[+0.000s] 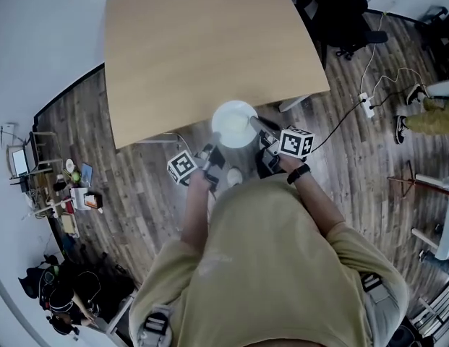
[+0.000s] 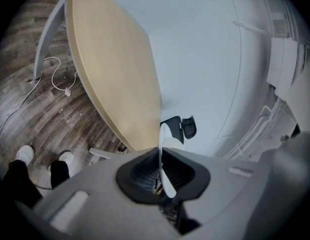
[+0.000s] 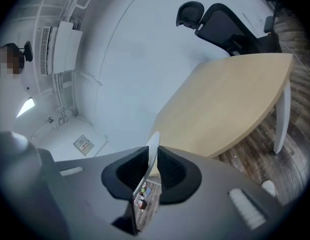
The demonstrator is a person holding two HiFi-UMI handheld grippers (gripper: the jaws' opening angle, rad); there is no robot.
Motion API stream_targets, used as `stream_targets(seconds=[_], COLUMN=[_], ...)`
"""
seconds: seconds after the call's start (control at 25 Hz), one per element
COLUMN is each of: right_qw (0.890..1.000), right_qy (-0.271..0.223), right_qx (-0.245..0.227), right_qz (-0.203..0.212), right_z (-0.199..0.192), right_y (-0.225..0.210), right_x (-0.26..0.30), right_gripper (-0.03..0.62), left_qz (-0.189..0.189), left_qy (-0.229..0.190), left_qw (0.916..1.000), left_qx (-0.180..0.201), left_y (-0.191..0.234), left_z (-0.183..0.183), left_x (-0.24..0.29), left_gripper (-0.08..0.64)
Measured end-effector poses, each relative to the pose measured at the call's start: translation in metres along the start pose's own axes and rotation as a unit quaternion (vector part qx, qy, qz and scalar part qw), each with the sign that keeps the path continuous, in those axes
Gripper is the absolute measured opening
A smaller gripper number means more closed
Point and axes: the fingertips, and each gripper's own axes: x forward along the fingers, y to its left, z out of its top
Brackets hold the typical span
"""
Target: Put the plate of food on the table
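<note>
A white plate (image 1: 235, 123) hangs over the near edge of the light wooden table (image 1: 210, 49); I cannot make out any food on it. My left gripper (image 1: 212, 155) is shut on its near left rim, and my right gripper (image 1: 260, 126) grips its right rim. In the left gripper view the plate's thin rim (image 2: 165, 134) stands edge-on, pinched between the dark pads of the left gripper (image 2: 161, 159), with the table (image 2: 110, 74) beyond. In the right gripper view the rim (image 3: 153, 143) sits in the narrow slot of the right gripper (image 3: 152, 161), before the table (image 3: 234, 99).
A black office chair (image 1: 340, 9) stands at the table's far right corner. A cable and power strip (image 1: 366, 104) lie on the wood floor to the right, near another person's shoes (image 1: 402, 125). Shelves with clutter (image 1: 72, 186) are at the left wall.
</note>
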Motion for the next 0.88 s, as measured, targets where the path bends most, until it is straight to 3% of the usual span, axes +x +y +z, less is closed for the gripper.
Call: stream_targets(seconds=[0.2,0.32,0.6,0.88], right_qw=[0.999,0.999,0.999,0.996], right_qy=[-0.005,0.003,0.042,0.084], right_qx=[-0.008,-0.024,-0.006,-0.009], right_qz=[0.046,0.049,0.026,-0.012], right_z=[0.073,0.103,0.121,0.139], right_y=[-0.027,-0.046,-0.107,-0.146], right_x=[0.013,0.017,0.032,0.08], right_gripper=[0.044,0.041,0.051,0.057], left_qz=[0.024,0.042,0.09,0.126], left_qy=[-0.02,-0.026,-0.027,-0.008], left_qw=[0.9988,0.9968,0.9936,0.9878], left_qx=[0.037,0.063,0.063,0.092], left_y=[-0.016,-0.024,-0.009,0.012], left_z=[0.015,0.02,0.023,0.067], left_x=[0.072,0.105,0.152,0.192], left_gripper=[0.021,0.026,0.026,0.026])
